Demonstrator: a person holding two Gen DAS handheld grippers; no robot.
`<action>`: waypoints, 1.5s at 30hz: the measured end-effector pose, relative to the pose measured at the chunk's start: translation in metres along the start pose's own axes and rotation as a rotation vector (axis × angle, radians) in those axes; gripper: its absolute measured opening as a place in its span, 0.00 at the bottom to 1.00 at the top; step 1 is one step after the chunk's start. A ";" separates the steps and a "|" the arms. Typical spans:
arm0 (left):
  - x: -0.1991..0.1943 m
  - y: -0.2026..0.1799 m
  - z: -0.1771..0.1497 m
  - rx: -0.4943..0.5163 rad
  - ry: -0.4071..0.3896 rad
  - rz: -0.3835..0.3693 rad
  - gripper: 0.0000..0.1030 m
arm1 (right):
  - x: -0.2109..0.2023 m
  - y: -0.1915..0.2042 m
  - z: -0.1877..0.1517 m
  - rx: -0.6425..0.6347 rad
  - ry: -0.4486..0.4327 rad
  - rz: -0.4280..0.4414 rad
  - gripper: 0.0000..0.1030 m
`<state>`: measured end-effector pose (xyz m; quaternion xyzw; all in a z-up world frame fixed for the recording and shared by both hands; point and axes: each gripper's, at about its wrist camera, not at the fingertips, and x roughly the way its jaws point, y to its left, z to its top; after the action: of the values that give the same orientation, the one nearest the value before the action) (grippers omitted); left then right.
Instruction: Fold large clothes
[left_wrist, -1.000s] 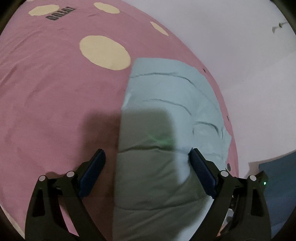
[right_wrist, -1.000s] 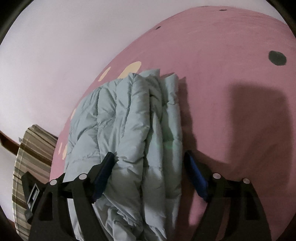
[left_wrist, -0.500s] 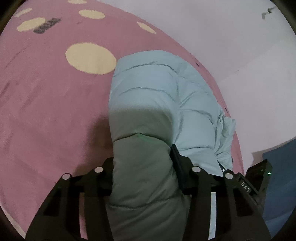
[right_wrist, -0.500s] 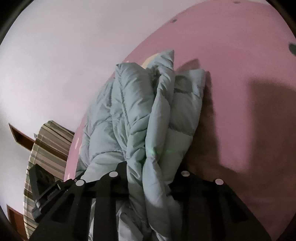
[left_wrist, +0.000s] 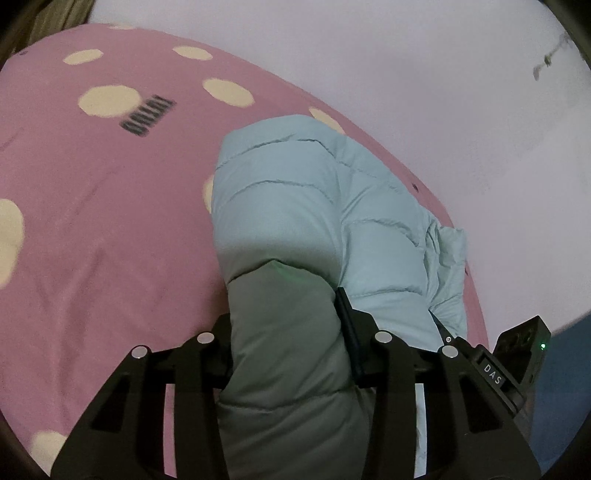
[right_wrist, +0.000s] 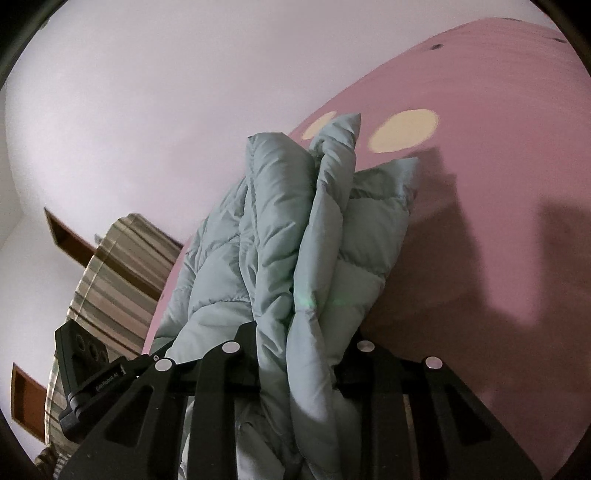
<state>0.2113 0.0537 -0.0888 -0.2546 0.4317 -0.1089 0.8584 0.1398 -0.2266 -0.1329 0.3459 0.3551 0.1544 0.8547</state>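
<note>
A pink bedsheet (left_wrist: 110, 229) with cream dots fills the left and centre of the left wrist view and the right half of the right wrist view; pale wall takes the upper part of each. On it, centre frame, lies the task's thing, a pale blue-green quilted jacket (left_wrist: 295, 206), already gathered into several puffy layers. A striped cushion (right_wrist: 110, 280) shows at the left edge of the right wrist view. At the bottom centre of its own view, the left gripper (left_wrist: 284, 354) is clamped on a thick padded roll of the jacket; the right gripper (right_wrist: 299, 354) is likewise pinched on a bunch of stacked layers, its pads hidden in the fabric. Both sets of jaws have just been closing with the jacket between them. The step in hand appears to be lifting one end to fold it over. The next move likely calls for carrying both grips together, level, so the layers do not slip or splay.
</note>
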 end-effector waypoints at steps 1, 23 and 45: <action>-0.002 0.004 0.003 -0.004 -0.007 0.005 0.40 | 0.000 -0.001 0.003 -0.005 0.004 0.009 0.25; 0.030 0.076 0.028 -0.050 -0.006 0.080 0.40 | 0.079 -0.005 -0.007 -0.002 0.103 -0.003 0.25; 0.032 0.079 0.032 -0.023 -0.002 0.105 0.59 | 0.079 -0.008 -0.009 0.042 0.106 -0.013 0.39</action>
<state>0.2536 0.1185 -0.1369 -0.2415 0.4448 -0.0582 0.8605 0.1886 -0.1882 -0.1826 0.3527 0.4052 0.1593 0.8283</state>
